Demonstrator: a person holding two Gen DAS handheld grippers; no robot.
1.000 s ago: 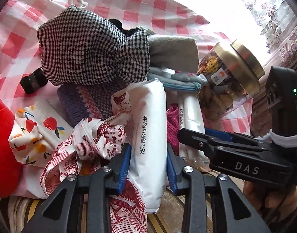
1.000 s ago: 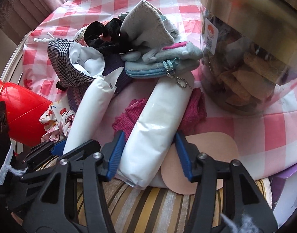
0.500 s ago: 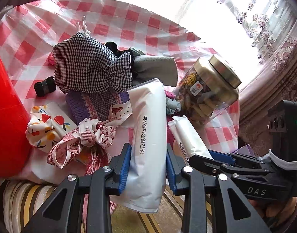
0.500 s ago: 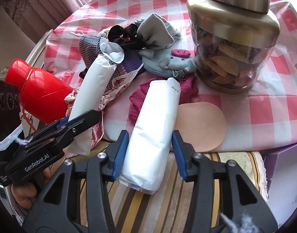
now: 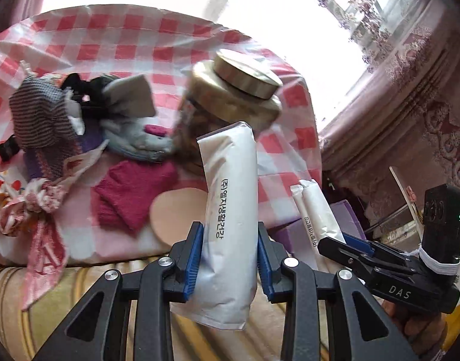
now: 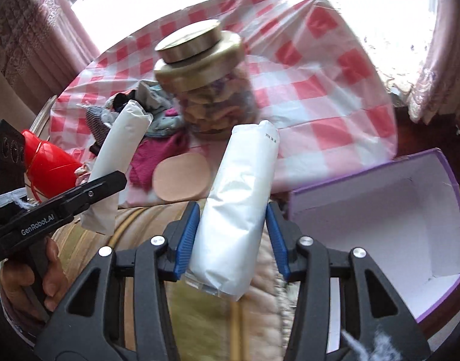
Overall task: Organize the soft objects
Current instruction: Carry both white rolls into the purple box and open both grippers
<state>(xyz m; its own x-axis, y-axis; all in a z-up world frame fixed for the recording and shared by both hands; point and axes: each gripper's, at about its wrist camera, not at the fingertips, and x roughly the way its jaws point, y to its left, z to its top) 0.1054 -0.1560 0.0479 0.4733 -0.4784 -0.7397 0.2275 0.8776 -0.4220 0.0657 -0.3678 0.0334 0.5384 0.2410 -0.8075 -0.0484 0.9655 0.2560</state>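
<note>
My left gripper (image 5: 230,258) is shut on a white soft pack with Korean print (image 5: 230,210), held upright above the table's front edge. My right gripper (image 6: 230,240) is shut on a second white soft pack (image 6: 242,195), held near an open purple box (image 6: 380,225) at the right. In the left wrist view the right gripper (image 5: 344,240) and its pack (image 5: 317,219) show at the right. A pile of soft things lies on the checked tablecloth (image 5: 139,36): a houndstooth pouch (image 5: 40,120), a grey elephant pouch (image 5: 133,141), a magenta knit (image 5: 133,192), a floral cloth (image 5: 34,207).
A glass jar with a gold lid (image 6: 206,84) stands behind the packs. A beige oval pad (image 6: 181,177) lies at the cloth's edge. A red bottle (image 6: 49,162) is at the left. A striped surface (image 5: 34,300) runs below. Curtains hang at the back.
Both grippers have lifted their white packs up and back from the pile and swung to the right. The purple box has come into the right wrist view.
</note>
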